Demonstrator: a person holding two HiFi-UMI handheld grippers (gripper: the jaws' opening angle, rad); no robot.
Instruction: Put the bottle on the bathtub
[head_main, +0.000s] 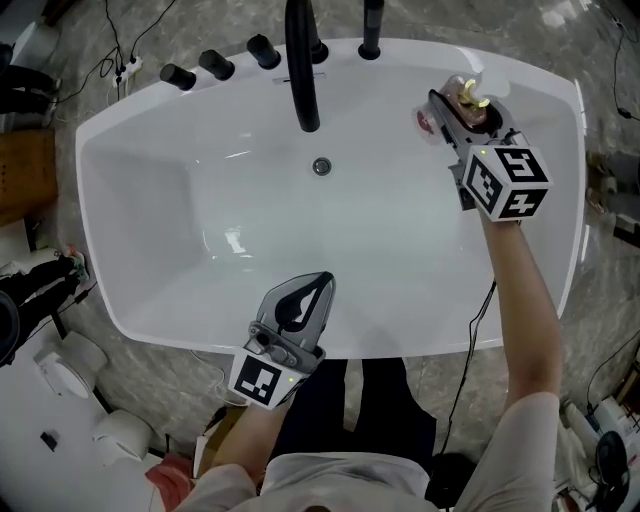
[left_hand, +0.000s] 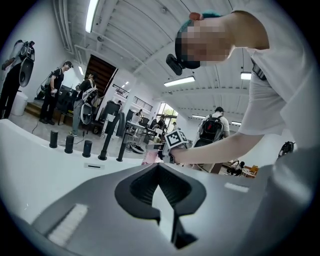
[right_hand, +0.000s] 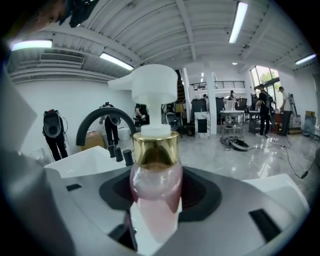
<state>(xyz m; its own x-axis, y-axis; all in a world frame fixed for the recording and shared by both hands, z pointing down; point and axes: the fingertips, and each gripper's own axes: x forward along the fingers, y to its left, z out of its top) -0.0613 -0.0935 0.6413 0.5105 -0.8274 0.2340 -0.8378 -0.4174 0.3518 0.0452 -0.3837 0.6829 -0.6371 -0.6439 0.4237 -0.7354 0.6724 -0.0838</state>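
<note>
Right gripper (head_main: 445, 110) clamps a pink pump bottle (head_main: 462, 95) over the bathtub's (head_main: 150, 110) far right corner. Left gripper (head_main: 322, 278), jaws together and empty, hovers at its near rim. A black faucet (head_main: 302, 70) and knobs (head_main: 215, 65) line its far rim.

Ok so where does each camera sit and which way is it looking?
Head view: on the person's head, looking down into the bathtub; left gripper, right gripper and right arm show.
Left gripper view: on that gripper, looking along its shut jaws toward the taps; the right arm shows.
Right gripper view: on that gripper, looking along jaws clamped on the bottle; only those jaws show.
Shared: head and left gripper views both show the right gripper.
</note>
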